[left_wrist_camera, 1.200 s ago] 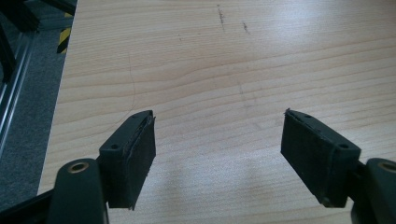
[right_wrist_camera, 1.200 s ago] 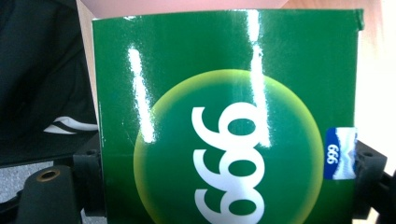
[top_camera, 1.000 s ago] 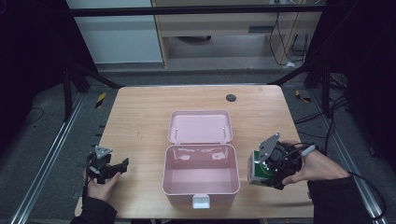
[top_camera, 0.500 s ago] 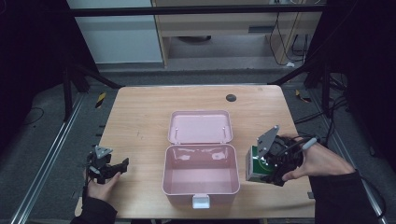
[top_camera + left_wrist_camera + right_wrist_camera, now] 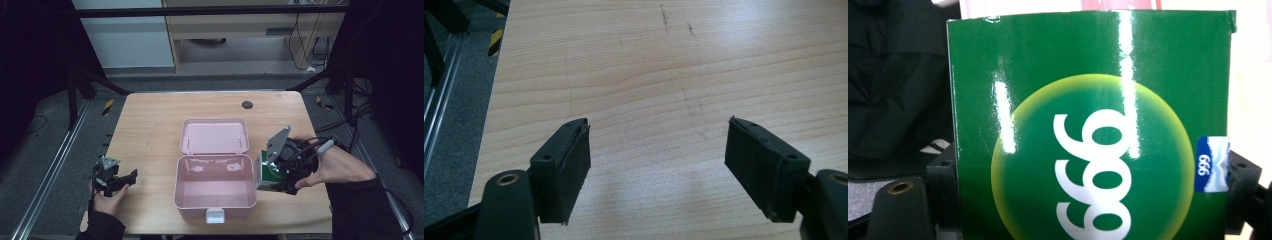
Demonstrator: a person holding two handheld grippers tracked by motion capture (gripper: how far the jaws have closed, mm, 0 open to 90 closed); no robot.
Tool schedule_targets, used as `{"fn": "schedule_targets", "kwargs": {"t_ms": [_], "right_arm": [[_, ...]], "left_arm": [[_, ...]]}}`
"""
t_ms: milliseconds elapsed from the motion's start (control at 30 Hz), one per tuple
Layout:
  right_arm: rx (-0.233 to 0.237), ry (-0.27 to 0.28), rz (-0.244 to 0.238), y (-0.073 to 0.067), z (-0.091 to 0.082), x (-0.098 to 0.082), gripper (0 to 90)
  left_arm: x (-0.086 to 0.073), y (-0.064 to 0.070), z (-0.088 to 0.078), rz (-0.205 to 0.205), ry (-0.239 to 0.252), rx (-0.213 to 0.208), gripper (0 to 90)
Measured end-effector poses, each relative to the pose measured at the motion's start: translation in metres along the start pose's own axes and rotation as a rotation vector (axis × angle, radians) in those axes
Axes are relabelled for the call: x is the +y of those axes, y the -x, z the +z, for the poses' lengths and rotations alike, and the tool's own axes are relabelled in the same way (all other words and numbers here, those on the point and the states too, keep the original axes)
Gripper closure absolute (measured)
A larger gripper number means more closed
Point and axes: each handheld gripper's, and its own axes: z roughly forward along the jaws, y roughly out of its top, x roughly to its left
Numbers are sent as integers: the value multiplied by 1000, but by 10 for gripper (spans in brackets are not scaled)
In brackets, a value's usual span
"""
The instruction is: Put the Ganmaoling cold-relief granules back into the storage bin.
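An open pink box stands at the table's middle, its lid laid back flat behind it. My right gripper is shut on a glossy green carton and holds it in the air just right of the pink box's right wall. In the right gripper view the green carton shows a yellow-green circle with white figures, and the pads press on its two sides. My left gripper rests at the table's front left, open, with bare wood between its jaws.
A small dark round disc lies near the far edge of the wooden table. Dark metal frame bars run along both sides. A cabinet stands beyond the table.
My right gripper has lifted the green carton and carried it a little left, toward the pink box. The left gripper has stayed put.
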Motion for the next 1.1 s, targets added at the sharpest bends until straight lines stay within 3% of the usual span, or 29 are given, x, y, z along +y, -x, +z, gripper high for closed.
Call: {"fn": "schedule_targets", "kwargs": {"t_ms": [200, 533, 1100], "right_arm": [[2, 18, -19, 0, -7, 16, 164], [12, 22, -37, 0, -4, 39, 163], [36, 17, -89, -1, 17, 74, 162]], "left_arm": [[0, 0, 0, -2, -2, 2, 252], [0, -1, 0, -4, 1, 4, 252], [0, -1, -1, -3, 3, 4, 252]]}}
